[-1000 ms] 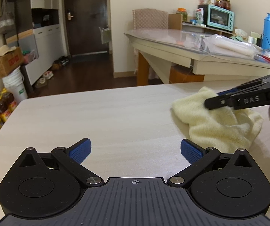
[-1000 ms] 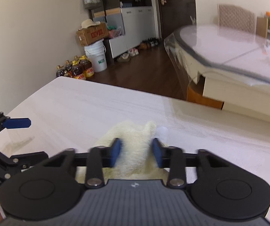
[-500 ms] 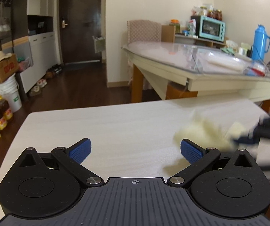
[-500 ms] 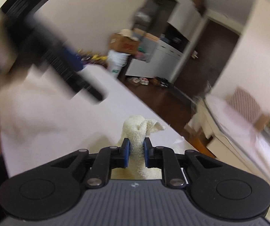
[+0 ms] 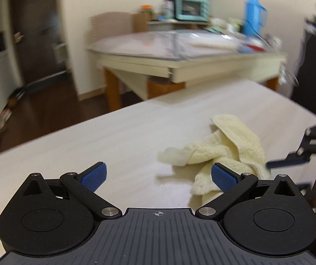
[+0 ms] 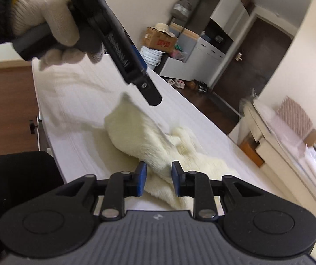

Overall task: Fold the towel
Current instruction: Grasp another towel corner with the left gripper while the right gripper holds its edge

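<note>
A pale yellow towel [image 5: 226,152] lies crumpled on the light wooden table [image 5: 91,137]. It also shows in the right wrist view [image 6: 149,141]. My left gripper [image 5: 158,176] is wide open and empty, just left of the towel's near end. In the right wrist view the left gripper appears from the side, held by a gloved hand [image 6: 54,22] above the towel. My right gripper [image 6: 157,181] is partly open with its blue pads either side of the towel's near edge, not clamped. Its fingers [image 5: 290,160] show at the right edge of the left wrist view.
A second table [image 5: 191,53] with a blue flask [image 5: 254,13] and a teal oven [image 5: 191,8] stands behind. The table's near-left edge [image 6: 45,119] drops to the floor. Cabinets, a box and buckets [image 6: 153,53] stand across the room.
My right gripper has opened and let go of the towel, which has dropped onto the table in a new crumpled shape. Both views have swung; the left gripper stays open.
</note>
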The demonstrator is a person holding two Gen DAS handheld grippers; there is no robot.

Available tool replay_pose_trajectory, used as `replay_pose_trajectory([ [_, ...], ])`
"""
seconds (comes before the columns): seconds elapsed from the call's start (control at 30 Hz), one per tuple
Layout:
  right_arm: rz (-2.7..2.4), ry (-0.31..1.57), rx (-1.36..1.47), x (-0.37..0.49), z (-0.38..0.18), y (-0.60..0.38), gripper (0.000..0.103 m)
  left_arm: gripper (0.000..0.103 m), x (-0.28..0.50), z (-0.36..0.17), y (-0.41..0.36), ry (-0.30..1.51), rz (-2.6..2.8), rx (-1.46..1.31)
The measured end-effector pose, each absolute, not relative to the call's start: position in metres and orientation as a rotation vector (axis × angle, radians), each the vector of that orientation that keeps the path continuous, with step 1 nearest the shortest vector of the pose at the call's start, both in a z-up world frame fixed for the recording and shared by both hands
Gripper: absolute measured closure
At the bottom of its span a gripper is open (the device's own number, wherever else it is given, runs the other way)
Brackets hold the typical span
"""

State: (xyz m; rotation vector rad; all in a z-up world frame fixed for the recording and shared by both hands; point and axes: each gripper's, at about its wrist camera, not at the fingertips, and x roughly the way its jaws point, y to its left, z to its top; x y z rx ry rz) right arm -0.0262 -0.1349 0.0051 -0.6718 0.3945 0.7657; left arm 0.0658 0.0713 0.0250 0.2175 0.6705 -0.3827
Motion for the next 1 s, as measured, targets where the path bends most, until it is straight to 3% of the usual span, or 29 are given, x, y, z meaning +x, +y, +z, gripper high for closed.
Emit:
replay_pose_trajectory([
  [0.37, 0.709, 0.421, -0.555, -0.012, 0.017, -0.162, 0.072, 0.001, 0.095, 0.007, 0.024, 0.68, -0.609, 0.452],
  [0.5, 0.695, 0.404, -0.528, -0.009, 0.021, -0.167, 0.071, 0.007, 0.11, 0.006, 0.016, 0.711, -0.71, 0.431],
  [0.6, 0.675, 0.398, -0.522, -0.008, 0.02, -0.175, 0.069, 0.025, 0.119, 0.006, 0.011, 0.744, -0.784, 0.41],
  [0.77, 0.667, 0.385, -0.536, -0.006, 0.017, -0.184, 0.066, 0.033, 0.125, 0.004, -0.003, 0.752, -0.883, 0.451],
  [0.87, 0.683, 0.378, -0.544, -0.011, 0.018, -0.187, 0.062, 0.048, 0.132, 0.003, -0.011, 0.772, -0.926, 0.453],
  [1.0, 0.741, 0.367, -0.571, -0.019, 0.017, -0.185, 0.057, 0.086, 0.131, 0.003, -0.018, 0.784, -0.954, 0.465],
])
